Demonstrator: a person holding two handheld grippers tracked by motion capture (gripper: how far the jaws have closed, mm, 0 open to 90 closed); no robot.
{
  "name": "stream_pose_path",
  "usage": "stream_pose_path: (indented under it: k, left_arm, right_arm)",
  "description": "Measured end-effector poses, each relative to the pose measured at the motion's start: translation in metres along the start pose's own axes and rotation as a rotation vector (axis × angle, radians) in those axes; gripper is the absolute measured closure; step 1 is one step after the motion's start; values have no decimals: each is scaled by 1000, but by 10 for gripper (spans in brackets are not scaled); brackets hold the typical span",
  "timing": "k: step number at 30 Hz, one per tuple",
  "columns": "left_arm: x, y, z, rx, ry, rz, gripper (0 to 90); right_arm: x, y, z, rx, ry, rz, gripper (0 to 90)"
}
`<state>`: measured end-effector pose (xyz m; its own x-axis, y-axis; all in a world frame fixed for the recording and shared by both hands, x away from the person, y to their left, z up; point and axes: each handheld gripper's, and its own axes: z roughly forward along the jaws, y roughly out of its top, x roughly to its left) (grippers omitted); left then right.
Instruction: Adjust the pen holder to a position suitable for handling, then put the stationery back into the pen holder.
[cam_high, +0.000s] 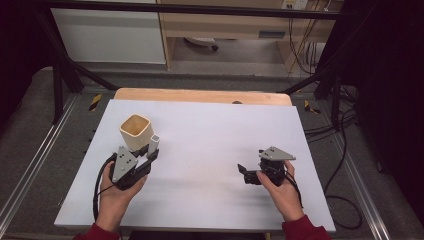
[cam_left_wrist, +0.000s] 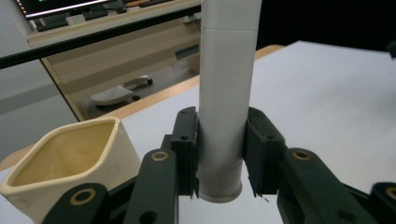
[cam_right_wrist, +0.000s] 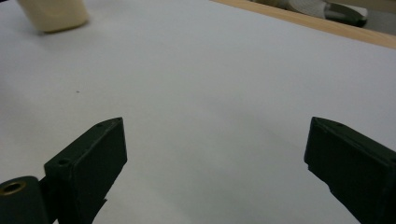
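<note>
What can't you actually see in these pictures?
- White tube: its top is cut off by the upper edge of the left gripper view.
- Cream cup: the left claw hides its base; what it holds is hidden.
- Right claw: too small and dark in the high view.

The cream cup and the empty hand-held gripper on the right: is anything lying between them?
No. In the high view, only bare white table lies between the cream cup and the right hand-held gripper.

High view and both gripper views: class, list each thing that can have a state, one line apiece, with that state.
Left gripper: shut on the white tube.
White tube: upright, clamped between the jaws, beside the cream cup.
Cream cup: upright on the table, open at the top, nothing visible inside.
Right gripper: open, nothing between its jaws.
</note>
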<state>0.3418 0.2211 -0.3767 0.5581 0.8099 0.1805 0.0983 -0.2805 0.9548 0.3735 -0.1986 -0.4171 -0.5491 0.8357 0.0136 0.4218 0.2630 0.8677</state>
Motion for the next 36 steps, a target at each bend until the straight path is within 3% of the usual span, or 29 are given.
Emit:
stream_pose_path:
  k: [6, 9, 13, 23, 26, 36]
  left_arm:
    - [10, 16, -7, -30, 3, -62, 675]
    - [13, 26, -7, -34, 13, -73, 675]
    - [16, 38, -4, -38, 8, -82, 675]
    - [38, 75, 12, -78, 15, -122, 675]
    - [44, 79, 15, -86, 9, -128, 676]
    - [61, 76, 5, -96, 46, -162, 676]
  right_arm:
    - [-12, -13, -19, -23, -35, 48, 58]
    - [-18, -22, -26, -19, -54, 67, 55]
    - [-23, -28, -27, -6, -58, 96, 51]
    - [-20, -28, -22, -1, -53, 86, 50]
    - [-18, -27, -20, -4, -48, 87, 49]
    - [-14, -27, -16, 2, -37, 73, 45]
